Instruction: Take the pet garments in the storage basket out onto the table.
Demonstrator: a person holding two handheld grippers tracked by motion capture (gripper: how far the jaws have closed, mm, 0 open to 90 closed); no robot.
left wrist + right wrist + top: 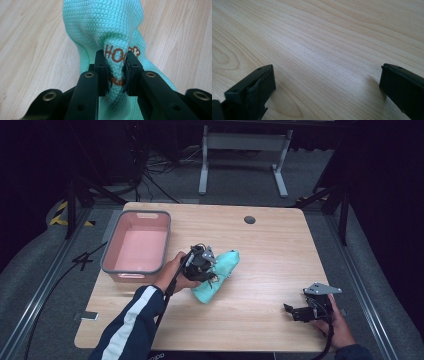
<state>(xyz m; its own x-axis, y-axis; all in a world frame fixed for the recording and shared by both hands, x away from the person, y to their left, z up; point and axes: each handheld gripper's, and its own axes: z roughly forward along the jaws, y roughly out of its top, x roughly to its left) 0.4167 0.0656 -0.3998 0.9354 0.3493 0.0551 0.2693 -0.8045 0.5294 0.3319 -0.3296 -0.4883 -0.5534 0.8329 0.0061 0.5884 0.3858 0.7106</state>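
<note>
Black jaws of the left gripper (115,72) up close, pinched on a raised fold of the teal cloth (105,27) — waffle weave bunched between the pads, rest of it trailing forward over the table (30,50). Gripped at a fold rather than a flat edge, likely so the whole cloth comes up in one lift. Orange stitching on the pinched fold: "HO" plainly legible, next letters cut off by the far jaw; a second line lower down, partly hidden, not readable.

Seen from the high view, left gripper (201,265) at mid-table, over the near end of the cloth (217,277), which lies crumpled and slanting toward the far right. Just beside it to the left, well within reach, the pink bin (137,245) with grey rim — bare inside, a probable destination for the cloth, judging by the layout.

Right gripper (300,312) parked low near the front right edge, well apart from the cloth, hand wrapped round its rear. Jaws spread wide in its own view (327,82), nothing but bare wood grain between them — idle, held out of the way while the left does the work.
</note>
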